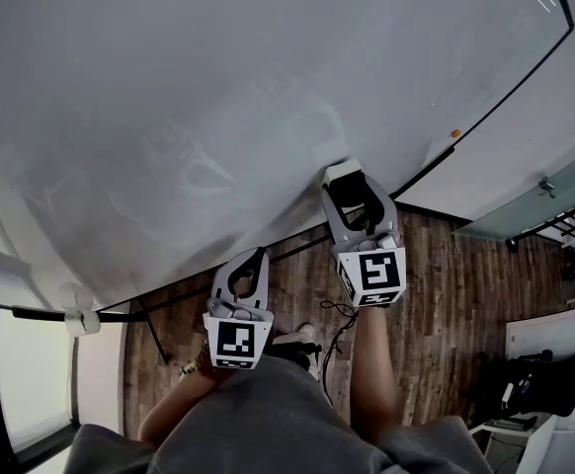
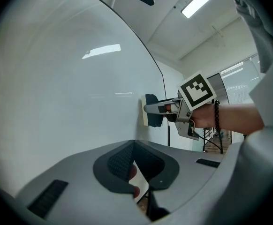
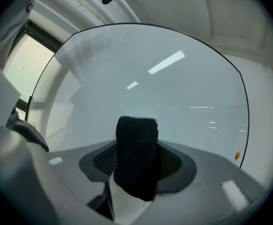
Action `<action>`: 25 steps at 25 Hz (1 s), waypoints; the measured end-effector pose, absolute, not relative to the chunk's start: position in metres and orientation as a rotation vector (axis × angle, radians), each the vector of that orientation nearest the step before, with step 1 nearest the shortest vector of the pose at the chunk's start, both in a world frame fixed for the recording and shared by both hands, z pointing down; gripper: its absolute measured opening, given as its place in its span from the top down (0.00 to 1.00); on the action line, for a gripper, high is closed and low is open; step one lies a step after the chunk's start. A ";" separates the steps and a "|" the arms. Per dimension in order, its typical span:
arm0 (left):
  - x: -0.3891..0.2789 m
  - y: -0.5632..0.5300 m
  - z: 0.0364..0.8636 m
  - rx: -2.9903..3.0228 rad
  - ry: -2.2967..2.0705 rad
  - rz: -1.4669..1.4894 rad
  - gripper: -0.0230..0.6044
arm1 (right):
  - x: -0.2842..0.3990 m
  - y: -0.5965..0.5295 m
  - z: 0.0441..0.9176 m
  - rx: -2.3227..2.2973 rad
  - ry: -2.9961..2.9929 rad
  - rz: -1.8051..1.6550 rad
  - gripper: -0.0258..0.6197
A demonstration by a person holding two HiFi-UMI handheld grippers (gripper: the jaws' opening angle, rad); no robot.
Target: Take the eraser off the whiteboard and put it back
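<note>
Over at the left of the head view, the left gripper (image 1: 259, 256) is held level near the lower edge of the whiteboard (image 1: 218, 97). Its jaws meet at the tips and nothing is held between them. To its right, the right gripper (image 1: 347, 181) is clamped on the eraser (image 3: 136, 156), with one jaw pressing on each side of the dark felt body. In the left gripper view, the eraser's pale face appears to lie flat against the whiteboard's surface, close to the thin black line of the board's frame. Further right, a small orange dot (image 1: 455, 133) sits on the board just inside that frame. Below it the wooden floor (image 1: 446, 294) stretches towards the right edge of the head view.
</note>
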State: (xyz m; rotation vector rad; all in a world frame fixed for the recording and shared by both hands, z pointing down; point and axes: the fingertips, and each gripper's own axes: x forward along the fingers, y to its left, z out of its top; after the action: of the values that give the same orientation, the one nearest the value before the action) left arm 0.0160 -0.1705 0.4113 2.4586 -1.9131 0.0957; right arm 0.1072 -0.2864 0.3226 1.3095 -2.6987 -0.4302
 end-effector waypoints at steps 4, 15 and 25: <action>0.018 -0.168 0.411 2.463 -1.911 0.099 0.95 | 0.109 -0.286 0.324 1.315 -2.695 -0.424 0.60; 0.024 -0.163 0.415 2.475 -1.880 0.104 0.95 | 0.124 -0.284 0.343 1.356 -2.657 -0.328 0.60; 0.029 -0.160 0.416 2.496 -1.853 0.112 0.95 | 0.131 -0.280 0.347 1.387 -2.646 -0.303 0.60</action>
State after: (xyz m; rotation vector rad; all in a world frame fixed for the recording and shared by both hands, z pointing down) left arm 0.0293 -0.1605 0.4158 2.4955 -1.8527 0.1122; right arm 0.1311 -0.2801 0.3475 1.3865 -2.6457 -0.3029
